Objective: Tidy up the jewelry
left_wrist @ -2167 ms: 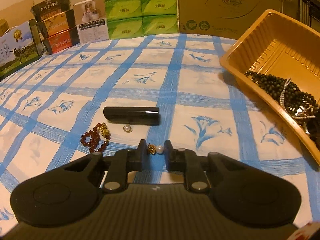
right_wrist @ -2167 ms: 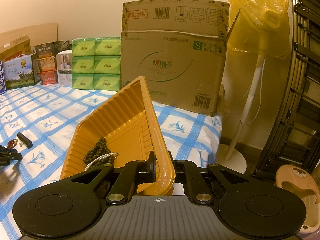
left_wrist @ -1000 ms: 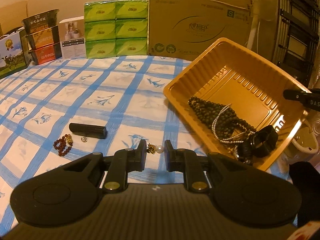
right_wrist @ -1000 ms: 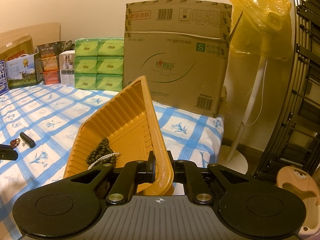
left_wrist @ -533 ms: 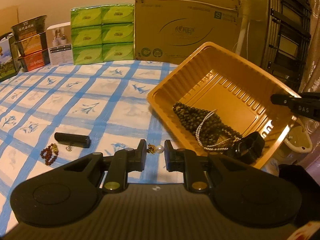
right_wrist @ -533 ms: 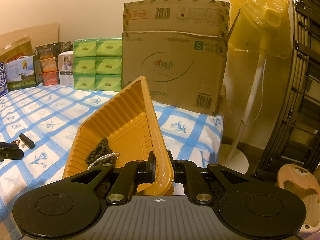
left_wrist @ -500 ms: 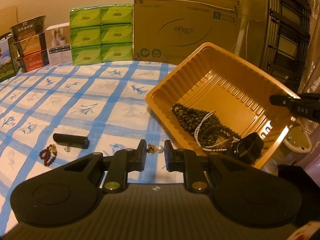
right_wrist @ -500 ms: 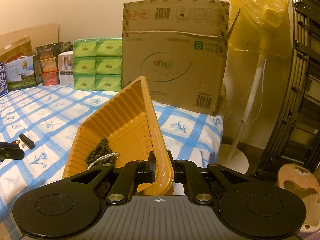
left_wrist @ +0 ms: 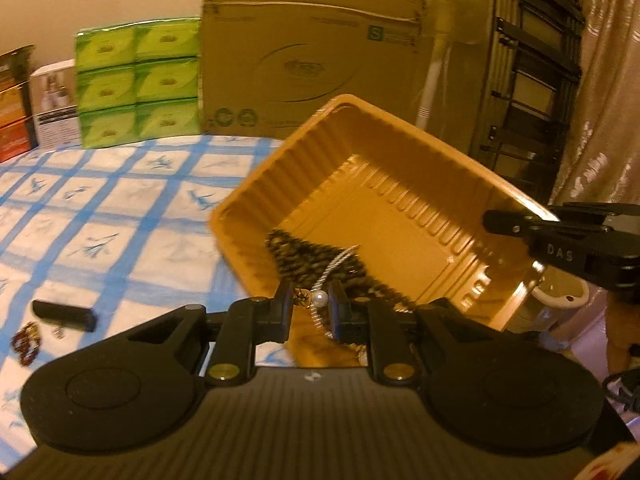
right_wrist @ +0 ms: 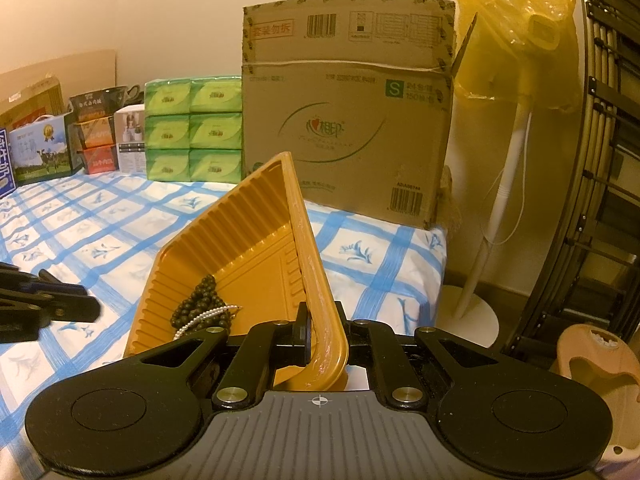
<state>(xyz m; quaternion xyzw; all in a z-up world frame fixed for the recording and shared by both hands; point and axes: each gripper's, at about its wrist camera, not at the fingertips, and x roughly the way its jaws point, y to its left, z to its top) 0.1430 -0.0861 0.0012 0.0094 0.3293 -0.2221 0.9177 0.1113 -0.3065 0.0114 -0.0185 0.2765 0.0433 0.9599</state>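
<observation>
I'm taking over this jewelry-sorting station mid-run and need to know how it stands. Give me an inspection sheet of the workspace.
Surface: blue-checked tablecloth, flat.
Job's things: orange tray tilted, holding dark bead strands and a silver chain; pearl earring in the left gripper; red bead bracelet, black tube and a small pearl piece beside it on the cloth.
Clutter: green tissue packs, cardboard box, printed boxes along the back.
Grippers: left gripper shut on the pearl earring, over the tray's near edge; right gripper shut on the tray's rim.
Cables: white cord along the fan pole.
Surroundings: bagged standing fan, metal rack, curtain.
</observation>
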